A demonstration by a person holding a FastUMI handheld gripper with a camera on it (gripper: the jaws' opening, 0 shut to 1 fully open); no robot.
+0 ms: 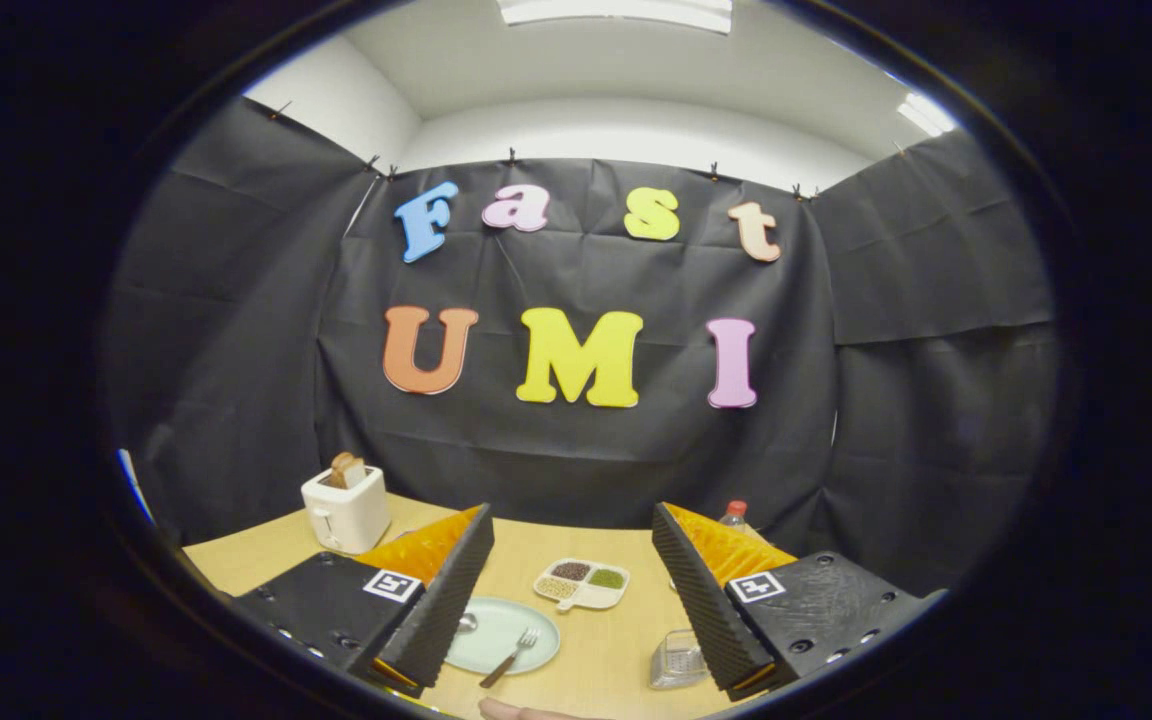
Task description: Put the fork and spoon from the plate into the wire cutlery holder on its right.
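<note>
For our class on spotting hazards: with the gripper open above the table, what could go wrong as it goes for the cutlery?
1. The fork overhangs the plate rim and may tip off if nudged.
2. The spoon sits partly behind a finger, so the open gripper may misjudge it.
3. The wire cutlery holder looks light and could slide.

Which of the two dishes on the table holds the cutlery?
The round pale green plate, just ahead of the open claw: a fork lies on it. The white divided dish beyond it holds beans instead.
</note>
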